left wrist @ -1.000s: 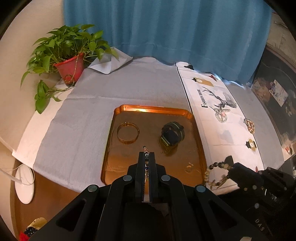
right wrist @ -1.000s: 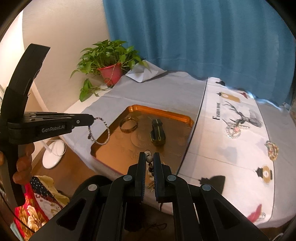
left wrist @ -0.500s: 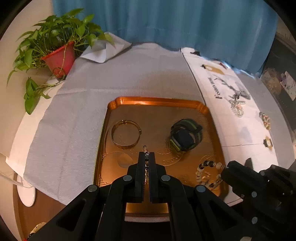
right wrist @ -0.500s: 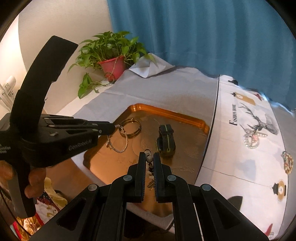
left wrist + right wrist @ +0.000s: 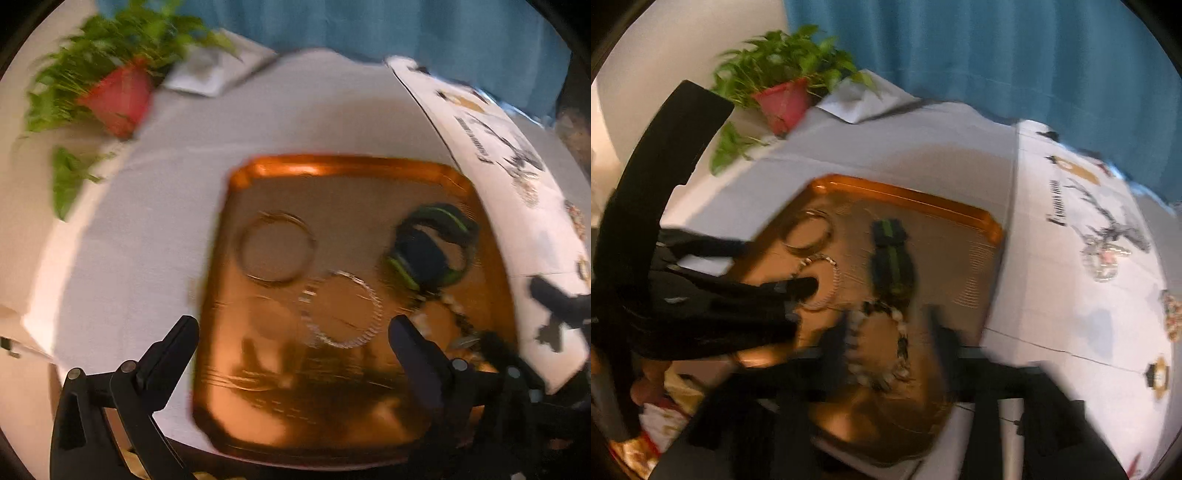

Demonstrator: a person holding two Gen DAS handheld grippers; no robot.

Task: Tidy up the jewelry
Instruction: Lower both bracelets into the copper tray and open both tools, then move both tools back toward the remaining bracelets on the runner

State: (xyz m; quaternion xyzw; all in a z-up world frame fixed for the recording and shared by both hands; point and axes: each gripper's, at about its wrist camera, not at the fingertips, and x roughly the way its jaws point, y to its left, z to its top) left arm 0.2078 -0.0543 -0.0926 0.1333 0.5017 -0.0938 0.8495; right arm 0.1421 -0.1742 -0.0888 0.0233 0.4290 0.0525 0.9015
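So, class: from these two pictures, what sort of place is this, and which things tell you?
Probably a room in a home, set up for sorting jewelry. A cloth-covered table holds a copper tray with bracelets, a potted plant stands in the corner, and a blue curtain hangs behind.
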